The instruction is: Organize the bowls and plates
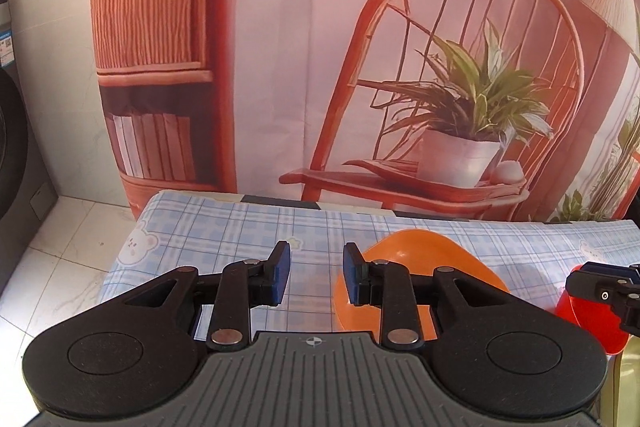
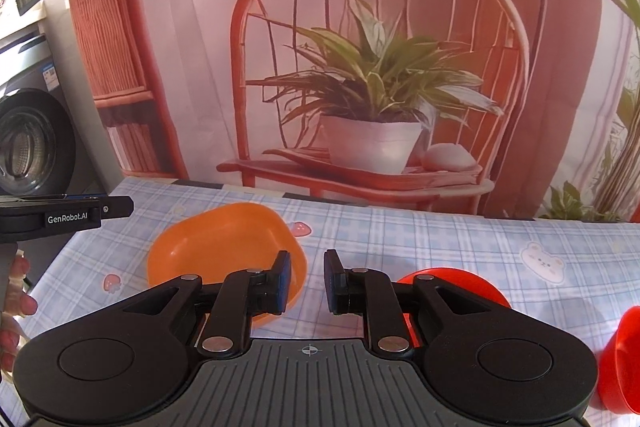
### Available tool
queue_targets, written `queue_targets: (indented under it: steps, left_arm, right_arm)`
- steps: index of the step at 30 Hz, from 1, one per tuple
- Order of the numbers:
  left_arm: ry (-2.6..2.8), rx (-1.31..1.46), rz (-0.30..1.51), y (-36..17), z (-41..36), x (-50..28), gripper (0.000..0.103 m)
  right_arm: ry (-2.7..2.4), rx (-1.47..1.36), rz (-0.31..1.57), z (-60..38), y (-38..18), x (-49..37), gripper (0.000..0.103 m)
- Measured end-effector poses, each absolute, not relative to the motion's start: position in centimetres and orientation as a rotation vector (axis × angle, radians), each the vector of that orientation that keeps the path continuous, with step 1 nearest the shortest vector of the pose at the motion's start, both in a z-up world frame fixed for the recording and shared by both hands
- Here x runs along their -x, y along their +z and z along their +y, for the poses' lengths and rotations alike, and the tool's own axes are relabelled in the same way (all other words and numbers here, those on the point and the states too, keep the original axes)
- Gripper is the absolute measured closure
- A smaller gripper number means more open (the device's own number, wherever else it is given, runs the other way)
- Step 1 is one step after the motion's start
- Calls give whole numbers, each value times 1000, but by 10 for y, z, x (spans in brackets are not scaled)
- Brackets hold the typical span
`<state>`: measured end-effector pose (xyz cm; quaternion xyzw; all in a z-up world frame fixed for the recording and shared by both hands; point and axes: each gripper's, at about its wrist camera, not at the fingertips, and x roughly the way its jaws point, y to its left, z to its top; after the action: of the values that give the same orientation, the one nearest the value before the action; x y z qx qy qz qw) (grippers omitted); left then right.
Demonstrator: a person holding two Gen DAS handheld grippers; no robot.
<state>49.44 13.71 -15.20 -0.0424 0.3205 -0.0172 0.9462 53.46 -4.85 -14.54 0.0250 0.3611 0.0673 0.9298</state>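
The left gripper [image 1: 316,273] hides the near part of the orange bowl [image 1: 404,251]. The right gripper [image 2: 306,281] covers most of a red dish [image 2: 472,285]. Another red dish [image 2: 622,359] is cut off by the right edge.

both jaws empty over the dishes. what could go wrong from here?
1. The orange bowl sits near the table's left edge; a nudge from the left gripper could push it toward the floor.
2. The two grippers work close together, with the right gripper between the orange bowl and a red dish; they may collide.
3. Another red dish lies at the right, partly out of view, easy to clip.
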Motion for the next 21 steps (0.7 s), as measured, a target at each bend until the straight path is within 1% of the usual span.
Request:
queue_targets:
  steps: [4, 6, 10, 13, 21]
  left_arm:
    - [-8, 83, 703, -167, 134, -513, 73]
    - [-11, 68, 723, -172, 133, -518, 71]
    - [-10, 68, 731, -180, 134, -525, 55]
    - [-18, 105, 723, -185, 137, -528, 52]
    - [-65, 130, 756, -197, 134, -525, 52]
  right_arm:
    - [109, -50, 786, -44, -167, -557, 86]
    - [101, -44, 831, -43, -177, -569, 86]
    - [100, -33, 883, -43, -188, -584, 86]
    - [94, -39, 904, -43, -194, -589, 86]
    - [128, -23, 920, -33, -201, -590, 85]
